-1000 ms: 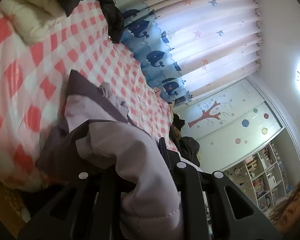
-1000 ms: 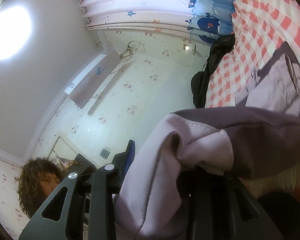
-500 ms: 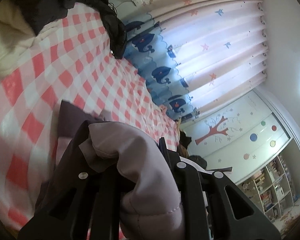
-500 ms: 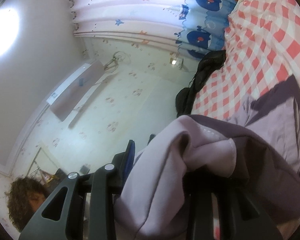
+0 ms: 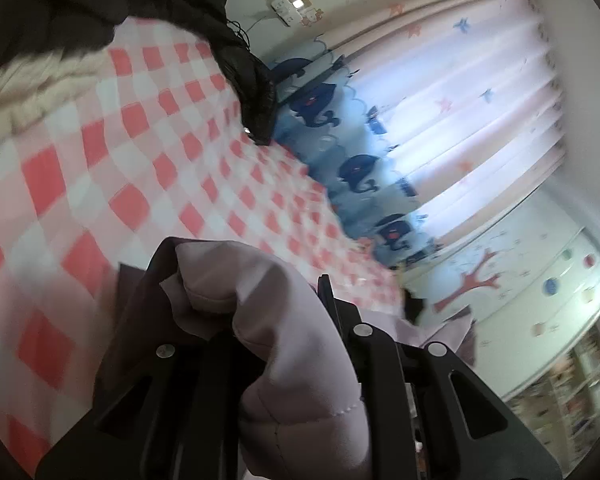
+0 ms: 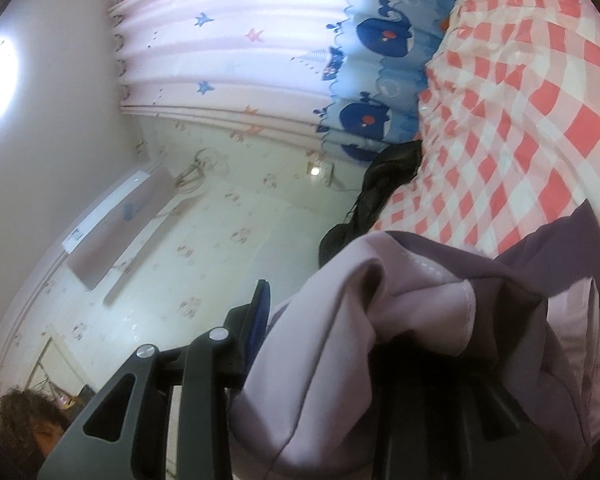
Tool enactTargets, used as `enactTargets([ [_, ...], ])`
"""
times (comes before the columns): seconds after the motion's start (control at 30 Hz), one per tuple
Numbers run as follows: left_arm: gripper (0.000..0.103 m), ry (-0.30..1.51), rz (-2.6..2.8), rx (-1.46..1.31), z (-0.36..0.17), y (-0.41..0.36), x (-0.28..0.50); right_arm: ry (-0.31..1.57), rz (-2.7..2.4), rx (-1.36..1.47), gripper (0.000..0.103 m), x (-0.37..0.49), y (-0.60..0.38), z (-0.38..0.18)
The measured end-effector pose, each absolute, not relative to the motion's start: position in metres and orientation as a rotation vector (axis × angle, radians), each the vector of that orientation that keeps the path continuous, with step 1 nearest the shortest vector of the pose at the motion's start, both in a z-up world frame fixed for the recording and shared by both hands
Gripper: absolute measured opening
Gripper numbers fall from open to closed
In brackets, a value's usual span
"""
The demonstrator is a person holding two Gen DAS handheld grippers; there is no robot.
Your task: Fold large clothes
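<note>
A bed (image 5: 148,184) covered in a red-and-white checked sheet is stretching out ahead of the left gripper (image 5: 260,320) and off to the right of the right gripper (image 6: 340,320). A dark garment (image 5: 244,72) is lying on the bed's far edge, well beyond both grippers, beside the curtain. A cream fluffy garment (image 5: 32,92) is lying on the sheet to the upper left of the left gripper. A lilac-and-purple jacket (image 6: 560,280) is draping from both grippers onto the sheet.

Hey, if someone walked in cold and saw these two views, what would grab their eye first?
Probably the lilac padded jacket bunched in both views, clamped by the left gripper and the right gripper. Behind it spreads the red-and-white checked bedspread, and beyond that the whale-print curtain glows against the window.
</note>
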State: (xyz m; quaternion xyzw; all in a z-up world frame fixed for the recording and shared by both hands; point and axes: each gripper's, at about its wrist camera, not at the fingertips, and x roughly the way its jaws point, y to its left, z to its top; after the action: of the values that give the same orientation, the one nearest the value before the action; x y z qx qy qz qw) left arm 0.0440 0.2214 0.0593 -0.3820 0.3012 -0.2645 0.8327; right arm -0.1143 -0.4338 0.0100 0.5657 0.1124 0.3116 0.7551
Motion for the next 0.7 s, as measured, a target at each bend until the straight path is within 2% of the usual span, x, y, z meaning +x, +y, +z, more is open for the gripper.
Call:
enactTargets([
  [0.17,0.015,0.626,-0.475,-0.687,0.066,0.206,0.064,0.259,0.619,1.214,0.035,-0.091,-0.431,0.009],
  [0.7,0.015,0.627,-0.344,-0.614,0.043,0.184,0.090,0.302,0.430,1.106,0.035,-0.055,-0.417,-0.004],
])
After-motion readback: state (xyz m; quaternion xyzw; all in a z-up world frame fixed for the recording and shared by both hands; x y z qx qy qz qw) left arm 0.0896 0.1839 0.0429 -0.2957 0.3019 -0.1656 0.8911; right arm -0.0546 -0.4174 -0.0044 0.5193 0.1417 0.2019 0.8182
